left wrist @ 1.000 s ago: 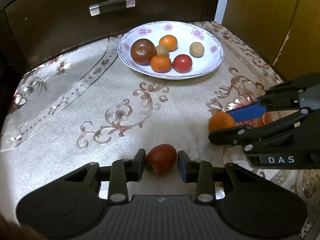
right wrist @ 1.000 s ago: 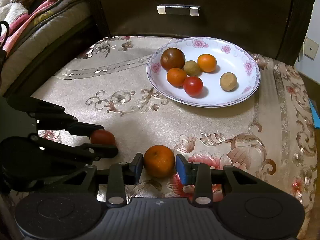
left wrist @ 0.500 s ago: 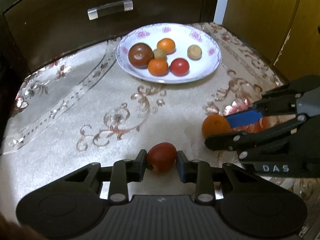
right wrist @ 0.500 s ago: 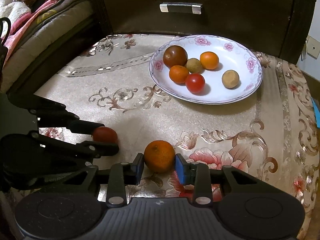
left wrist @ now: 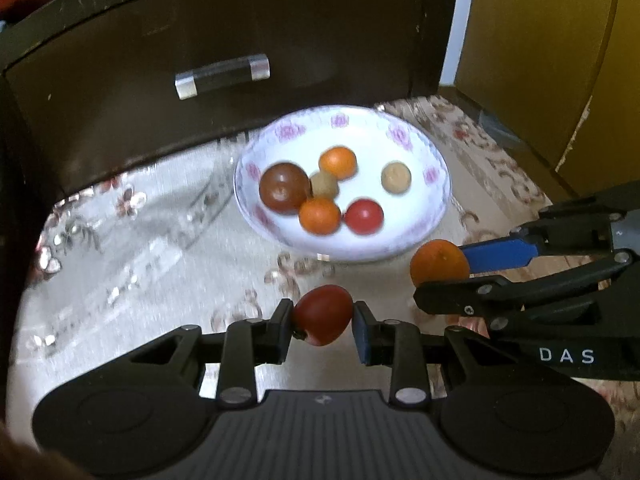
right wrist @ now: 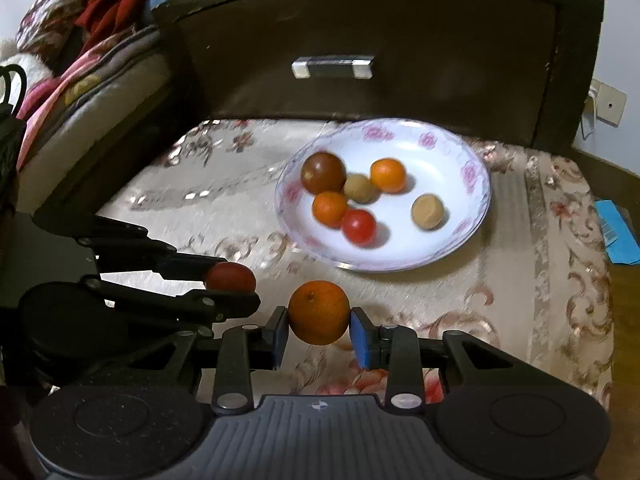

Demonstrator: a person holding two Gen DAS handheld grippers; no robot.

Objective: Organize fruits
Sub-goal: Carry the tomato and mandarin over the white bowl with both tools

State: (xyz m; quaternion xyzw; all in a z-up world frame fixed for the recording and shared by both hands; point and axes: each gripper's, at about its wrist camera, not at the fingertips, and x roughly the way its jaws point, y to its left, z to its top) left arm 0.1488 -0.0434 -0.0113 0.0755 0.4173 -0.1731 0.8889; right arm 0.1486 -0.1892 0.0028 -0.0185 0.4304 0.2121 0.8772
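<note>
My left gripper is shut on a red tomato, held above the patterned cloth. To its right my right gripper is shut on an orange, also lifted off the cloth. Each shows in the other's view: the orange at the right, the red tomato at the left. Ahead stands a white flowered plate with several fruits: a dark tomato, two small oranges, a red tomato and two tan round fruits.
A dark wooden drawer front with a clear handle rises right behind the plate. Yellow cabinet panels stand at the right. Bedding and clothes pile up at the left. A blue object lies past the cloth's right edge.
Both grippers closed onto their fruits and lifted them off the cloth, moving toward the plate. The plate now appears nearer and lower in both views.
</note>
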